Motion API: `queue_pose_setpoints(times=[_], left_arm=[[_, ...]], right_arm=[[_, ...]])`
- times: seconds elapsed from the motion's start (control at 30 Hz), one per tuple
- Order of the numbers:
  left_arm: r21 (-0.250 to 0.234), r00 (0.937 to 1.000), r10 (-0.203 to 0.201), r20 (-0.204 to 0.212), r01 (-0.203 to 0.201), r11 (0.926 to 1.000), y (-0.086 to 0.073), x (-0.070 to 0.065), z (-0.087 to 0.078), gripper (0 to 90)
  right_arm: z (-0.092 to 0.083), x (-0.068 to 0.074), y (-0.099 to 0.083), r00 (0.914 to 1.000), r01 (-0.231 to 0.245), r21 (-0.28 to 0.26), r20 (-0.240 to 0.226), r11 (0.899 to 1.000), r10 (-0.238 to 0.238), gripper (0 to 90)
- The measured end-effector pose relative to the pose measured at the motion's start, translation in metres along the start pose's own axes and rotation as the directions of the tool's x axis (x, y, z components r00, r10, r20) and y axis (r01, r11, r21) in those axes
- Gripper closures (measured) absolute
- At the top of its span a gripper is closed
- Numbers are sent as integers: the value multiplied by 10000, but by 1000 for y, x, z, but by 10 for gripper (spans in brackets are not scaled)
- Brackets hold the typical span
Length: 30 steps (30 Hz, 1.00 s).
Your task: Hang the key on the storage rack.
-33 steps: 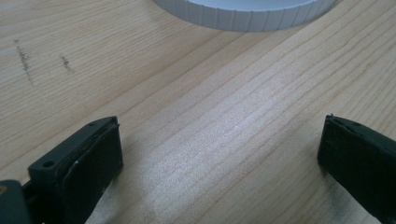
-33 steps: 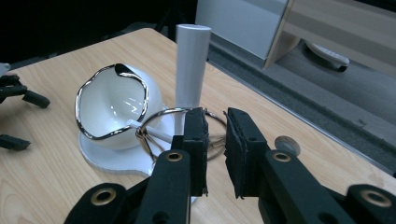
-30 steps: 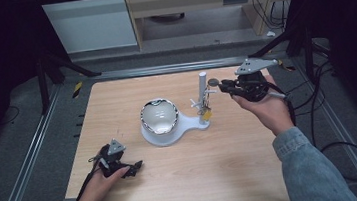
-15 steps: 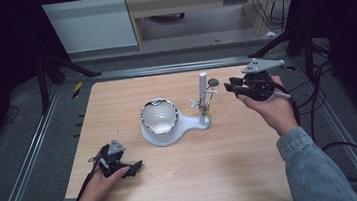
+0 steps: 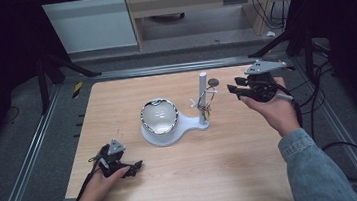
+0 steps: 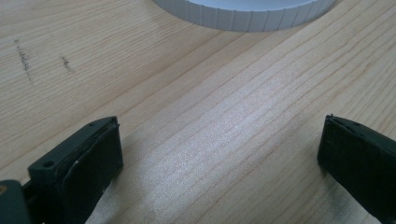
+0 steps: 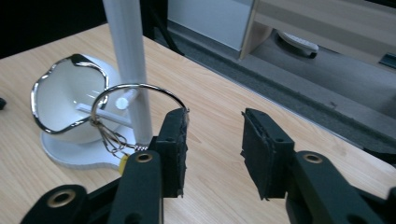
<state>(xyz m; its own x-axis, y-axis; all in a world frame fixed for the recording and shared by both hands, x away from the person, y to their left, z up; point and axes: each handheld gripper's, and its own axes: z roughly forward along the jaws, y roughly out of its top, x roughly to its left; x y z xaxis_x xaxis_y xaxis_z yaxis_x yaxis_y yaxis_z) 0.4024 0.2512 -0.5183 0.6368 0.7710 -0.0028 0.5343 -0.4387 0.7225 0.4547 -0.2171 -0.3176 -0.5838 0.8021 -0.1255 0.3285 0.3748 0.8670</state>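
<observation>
A white stand point(image 5: 189, 124) at the table's middle carries a chrome-rimmed bowl point(image 5: 158, 115) and an upright post point(image 5: 204, 95). From a peg on the post hangs a metal key ring point(image 7: 135, 91) with small rings and a yellow bit below it. My right gripper point(image 5: 233, 88) hovers just right of the post. Its jaws have just been opening and nothing lies between its fingertips point(image 7: 215, 116); its left finger point(image 7: 175, 135) stands close by the ring. My left gripper point(image 5: 134, 166) rests low on the wood at the front left, open point(image 6: 219, 135) over bare table.
The wooden table point(image 5: 224, 176) ends in metal rails on both sides. Cables trail off past the right edge. The stand's ribbed white base point(image 6: 243, 14) lies just ahead of the left gripper. A cabinet and shelf stand beyond the table's far edge.
The right gripper's jaws have opened and it has drawn slightly to the right, away from the post. The key ring stays on its peg. The left hand has kept still.
</observation>
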Motion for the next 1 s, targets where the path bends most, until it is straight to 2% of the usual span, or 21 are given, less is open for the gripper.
queue_pose_setpoints(times=[0.23,0.4,0.43,0.57,1.0], left_arm=[[2,10000,0,1,0,10000,0,0,0,0],[4,10000,2,0,-2,10000,0,0,0,0],[3,10000,3,0,-3,10000,0,0,0,0],[3,10000,3,2,-3,10000,0,0,0,0],[2,10000,1,0,-1,10000,0,0,0,0]], right_arm=[[-1,-6,-7,9988,-268,94,424,9996,264,479],[-2,-10,-17,9956,-319,254,893,9992,295,391],[-2,-11,-19,9947,-333,127,974,9994,319,381],[-2,-16,-26,9918,-458,196,1199,9988,432,332],[1,-27,-46,9838,-891,572,1610,9944,789,219]])
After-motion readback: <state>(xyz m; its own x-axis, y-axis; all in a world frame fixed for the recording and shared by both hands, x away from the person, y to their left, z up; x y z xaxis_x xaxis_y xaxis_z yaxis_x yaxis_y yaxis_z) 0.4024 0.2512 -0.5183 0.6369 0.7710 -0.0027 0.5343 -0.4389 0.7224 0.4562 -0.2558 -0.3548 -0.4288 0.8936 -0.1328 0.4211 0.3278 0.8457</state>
